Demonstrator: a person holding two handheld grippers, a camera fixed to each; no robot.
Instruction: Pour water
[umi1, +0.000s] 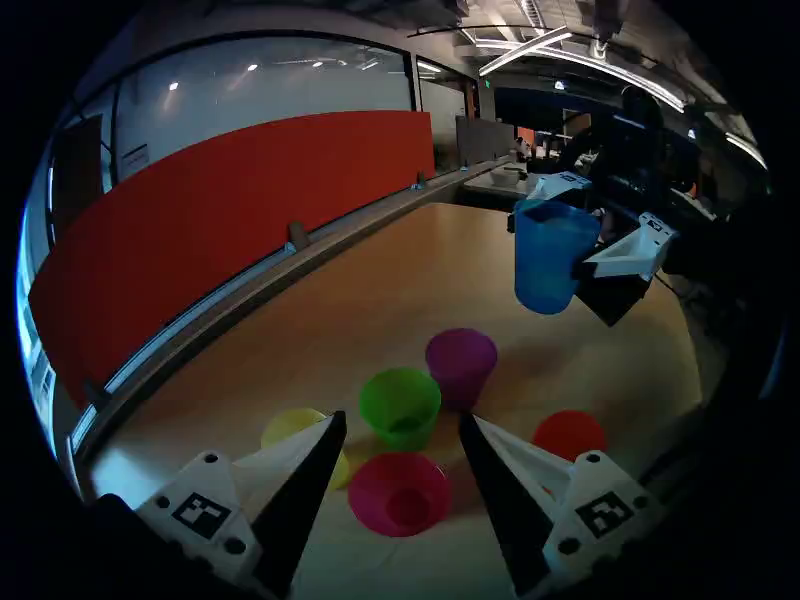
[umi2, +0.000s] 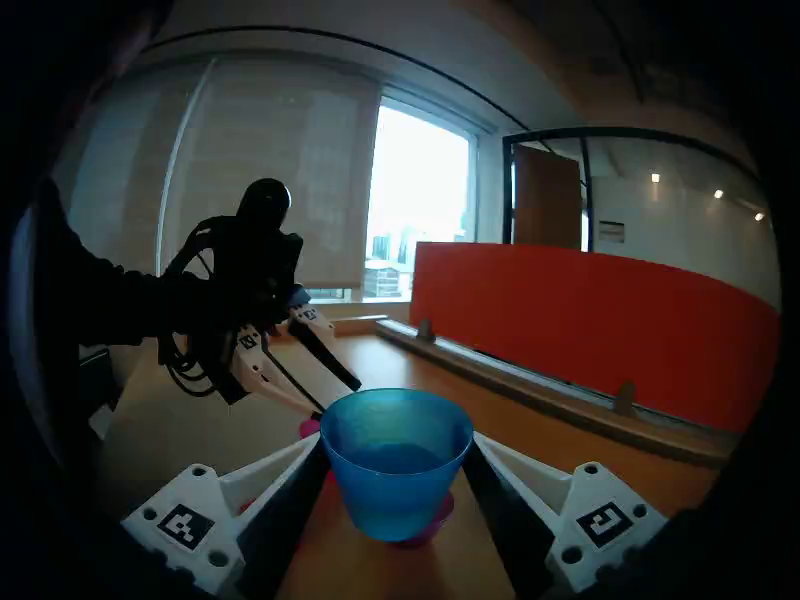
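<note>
While the right gripper (umi2: 396, 450) clamps both fingers on a blue cup (umi2: 395, 485) of water, upright above the table (umi1: 330, 300), the left gripper (umi1: 400, 418) hangs wide open, empty, over five cups (umi1: 461, 362); this looks like the carry, and pouring next needs a slow tilt over one

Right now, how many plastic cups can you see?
6. The blue cup in the right gripper, above the table; purple, green, yellow, pink and red cups on it. Others may be hidden.

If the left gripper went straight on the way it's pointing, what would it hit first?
Probably the green plastic cup, just beyond the open tips of the left gripper; depth is unclear.
</note>
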